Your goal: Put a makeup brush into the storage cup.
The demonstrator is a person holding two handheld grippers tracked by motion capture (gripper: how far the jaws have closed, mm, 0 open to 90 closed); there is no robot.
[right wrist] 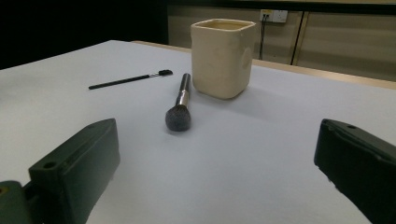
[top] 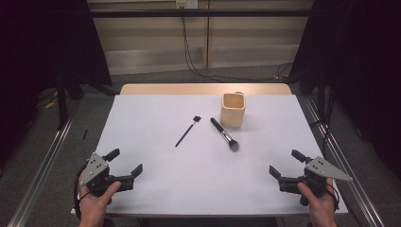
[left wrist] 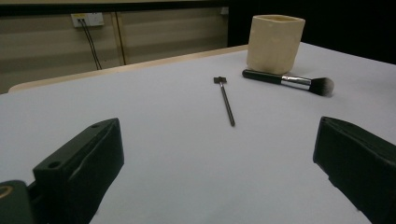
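A cream square cup [top: 233, 110] [left wrist: 274, 44] [right wrist: 222, 58] stands upright at the back right of the white table [top: 156, 179]. Just in front of it lies a black makeup brush [top: 224, 134] [left wrist: 287, 80] [right wrist: 180, 106] with a dark fluffy head. To its left lies a thin black applicator [top: 187, 131] [left wrist: 226, 101] [right wrist: 127, 80] with a small flat tip. My left gripper [top: 124, 161] [left wrist: 215, 172] rests open at the front left, nothing between its jaws. At the front right my right gripper [top: 284, 164] [right wrist: 215, 172] is open too, and empty.
A wooden strip [top: 203, 89] edges the table's far side. Metal rails [top: 42, 170] run along the floor on both sides. Black cables [top: 189, 52] hang from a wall socket behind. Dark curtains [top: 42, 42] flank the table.
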